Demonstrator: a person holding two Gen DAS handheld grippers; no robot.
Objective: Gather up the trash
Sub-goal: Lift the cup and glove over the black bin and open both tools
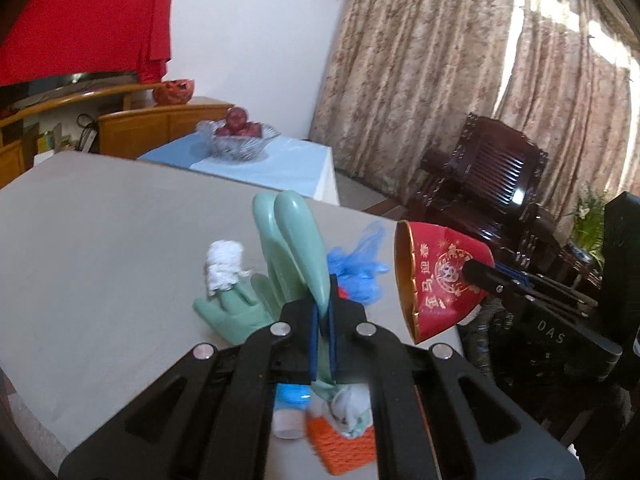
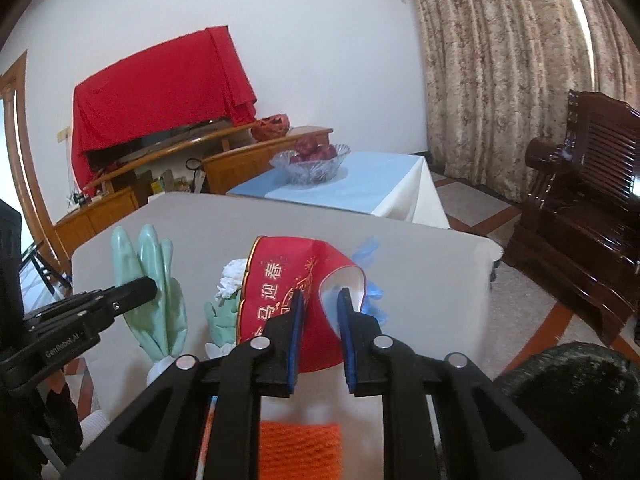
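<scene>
My left gripper (image 1: 323, 300) is shut on a mint-green rubber glove (image 1: 298, 240) and holds it up above the grey table (image 1: 100, 240). A second green glove (image 1: 236, 312) lies on the table with a white crumpled tissue (image 1: 224, 266) on it. My right gripper (image 2: 320, 300) is shut on a red paper bowl (image 2: 280, 288) with gold print, tipped on its side; the bowl also shows in the left wrist view (image 1: 440, 280). A blue plastic bag (image 1: 360, 268) lies behind. An orange foam net (image 1: 344, 444) lies near the table's front edge.
A glass bowl of red fruit (image 1: 240, 136) stands on a blue-clothed side table (image 1: 288, 164). A dark wooden armchair (image 1: 480, 184) is at the right by the curtains. A black bin (image 2: 568, 400) sits low right of the table.
</scene>
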